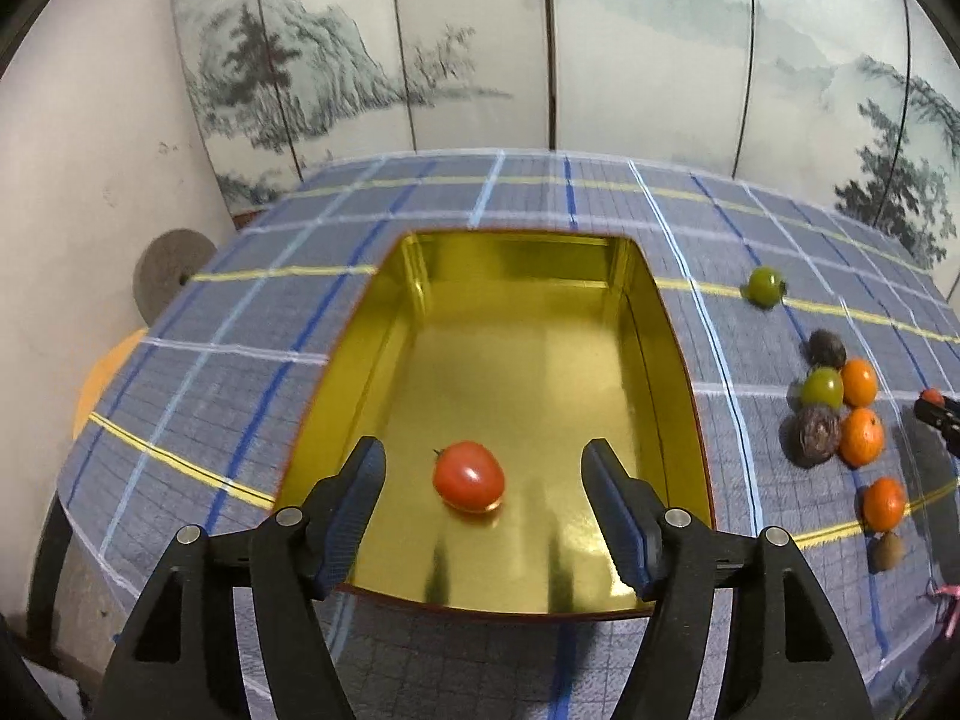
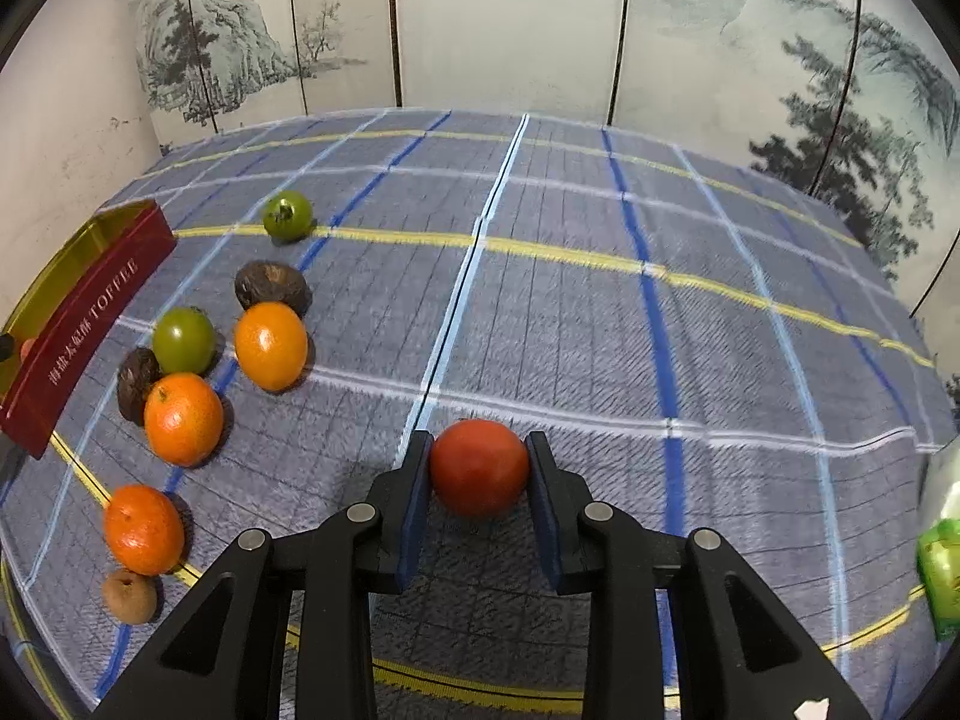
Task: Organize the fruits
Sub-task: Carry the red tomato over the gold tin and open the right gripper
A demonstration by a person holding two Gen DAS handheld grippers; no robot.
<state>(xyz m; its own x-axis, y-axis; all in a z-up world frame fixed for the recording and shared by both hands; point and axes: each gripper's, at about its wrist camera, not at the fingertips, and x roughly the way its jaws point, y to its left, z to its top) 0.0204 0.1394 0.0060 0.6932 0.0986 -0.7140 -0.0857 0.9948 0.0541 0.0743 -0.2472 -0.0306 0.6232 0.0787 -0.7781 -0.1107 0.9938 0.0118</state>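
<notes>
A gold-lined tin box (image 1: 660, 360) with red outer walls (image 2: 84, 324) stands on the checked cloth. A red tomato (image 1: 468, 476) lies inside it near the front. My left gripper (image 1: 483, 468) is open above the box, its jaws on either side of that tomato and apart from it. My right gripper (image 2: 479, 468) is shut on another red tomato (image 2: 479, 467), held just above the cloth. Loose fruit lies between box and right gripper: three oranges (image 2: 183, 418), two green tomatoes (image 2: 183, 341), dark wrinkled fruits (image 2: 273, 286) and a small brown one (image 2: 129, 596).
A painted folding screen (image 2: 510, 24) stands behind the table. A green object (image 2: 939, 564) sits at the right edge of the right wrist view. The table's left edge (image 1: 108, 420) drops off beside a white wall.
</notes>
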